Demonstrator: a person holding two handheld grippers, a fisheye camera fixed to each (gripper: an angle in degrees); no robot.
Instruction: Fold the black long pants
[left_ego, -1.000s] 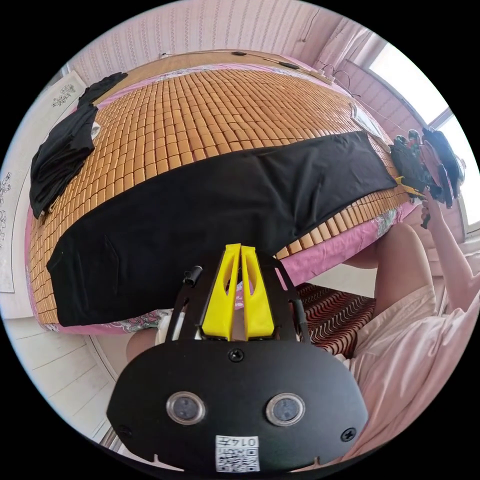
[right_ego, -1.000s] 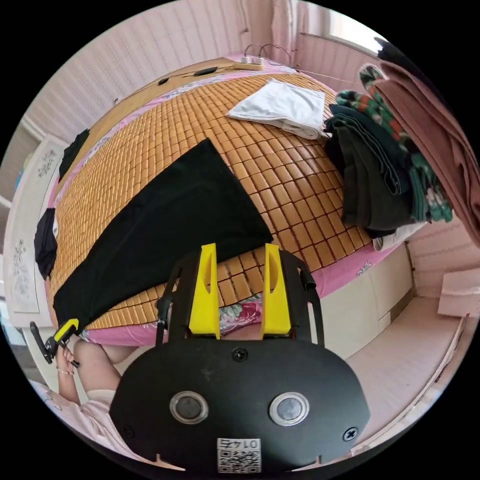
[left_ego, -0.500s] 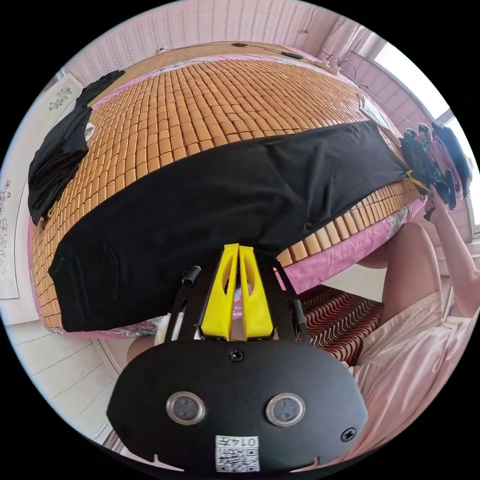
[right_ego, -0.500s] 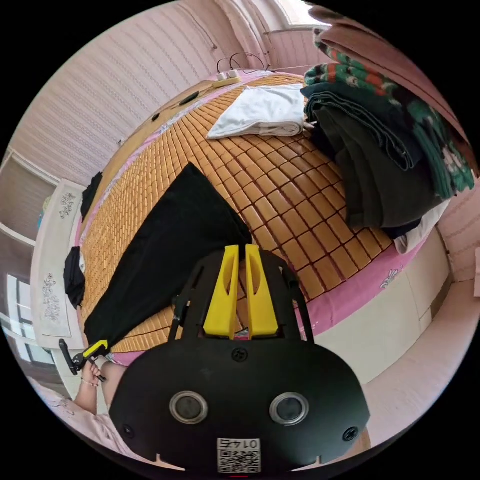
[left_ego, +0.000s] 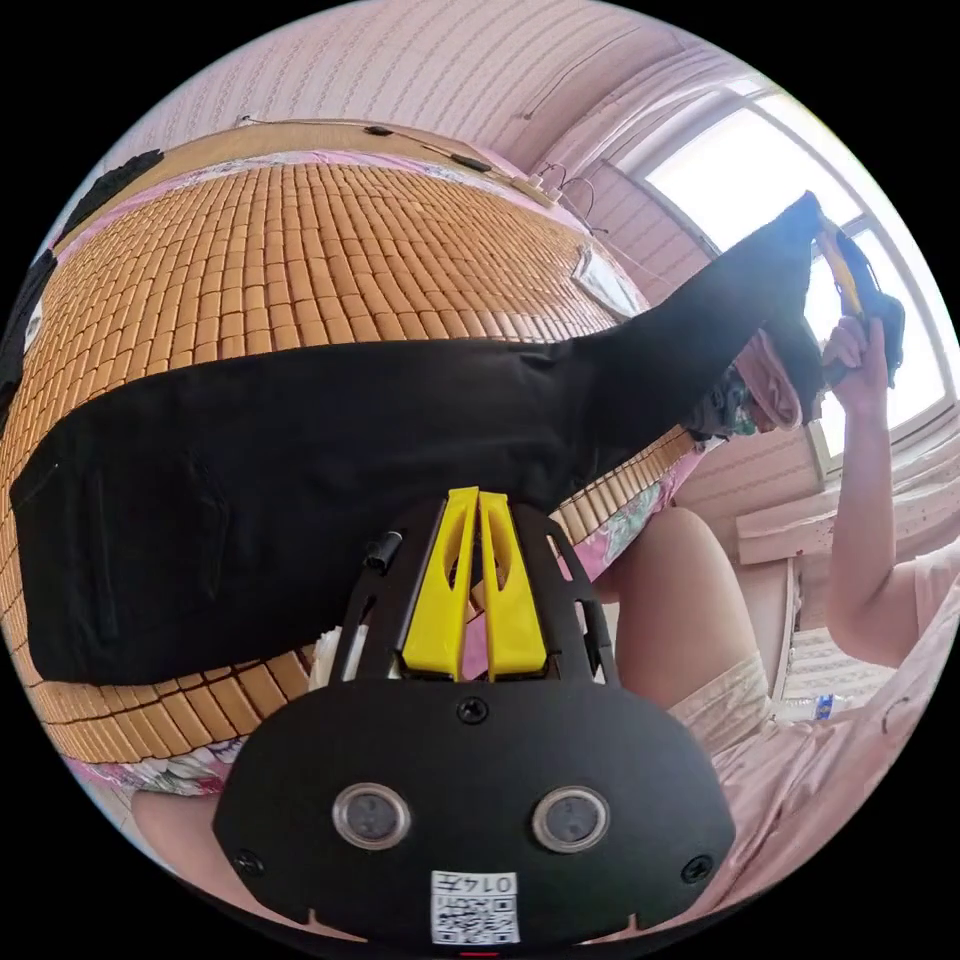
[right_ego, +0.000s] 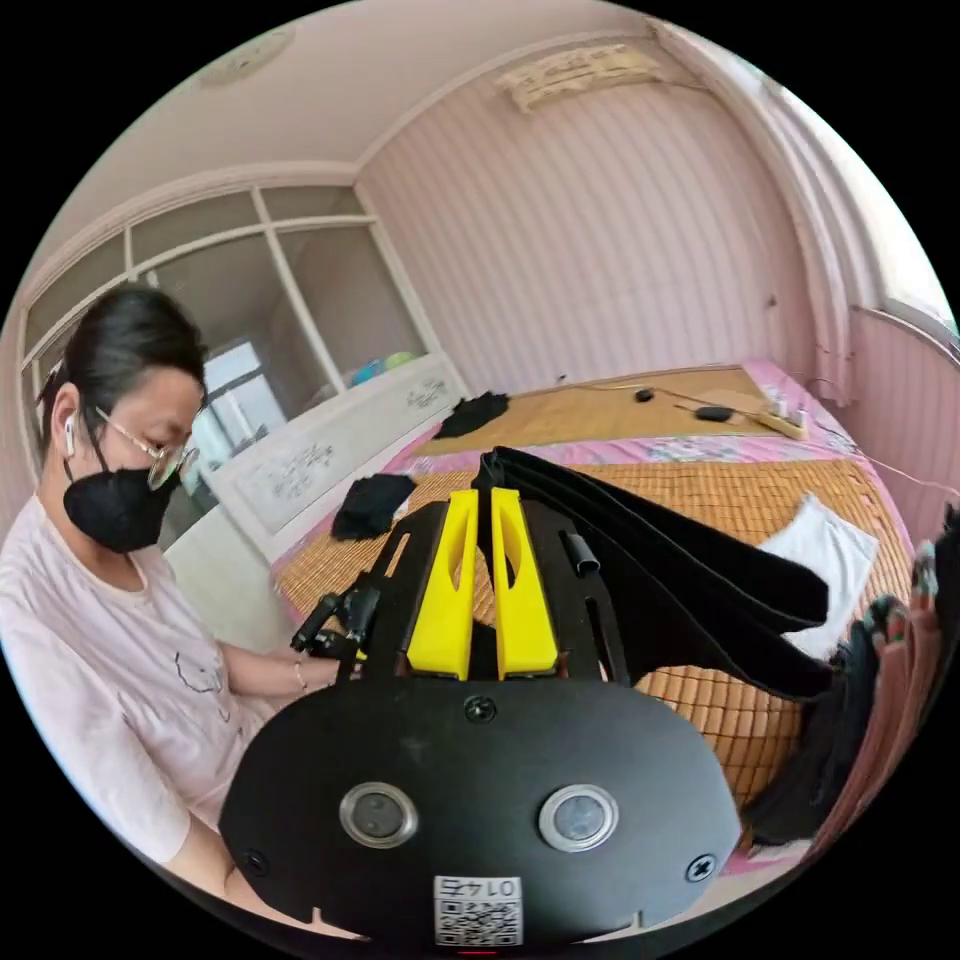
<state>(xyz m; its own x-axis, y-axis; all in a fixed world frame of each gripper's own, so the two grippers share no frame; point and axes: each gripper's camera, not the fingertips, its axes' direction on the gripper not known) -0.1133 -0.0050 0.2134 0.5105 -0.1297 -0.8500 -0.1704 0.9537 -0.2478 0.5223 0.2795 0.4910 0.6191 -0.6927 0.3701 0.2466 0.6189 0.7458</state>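
The black long pants (left_ego: 300, 450) lie lengthwise across the bamboo mat (left_ego: 300, 250) on the bed. In the left gripper view, my left gripper (left_ego: 478, 495) is shut, its tips on the near edge of the pants at mid-length. The leg end rises off the mat up to my right gripper (left_ego: 845, 270), held high in a hand. In the right gripper view, my right gripper (right_ego: 482, 495) is shut on the hem, and the pants (right_ego: 680, 570) hang from its tips down to the right. The left gripper (right_ego: 330, 625) sits low, in the person's other hand.
A folded white cloth (right_ego: 825, 545) lies on the mat (right_ego: 720, 490). A stack of folded clothes (right_ego: 880, 680) stands at the bed's right end. Two dark garments (right_ego: 370, 505) lie at the far left side. The person stands against the near bed edge.
My right gripper went from open to shut on the leg end, then lifted it high off the mat. The left gripper stayed shut at the near edge.
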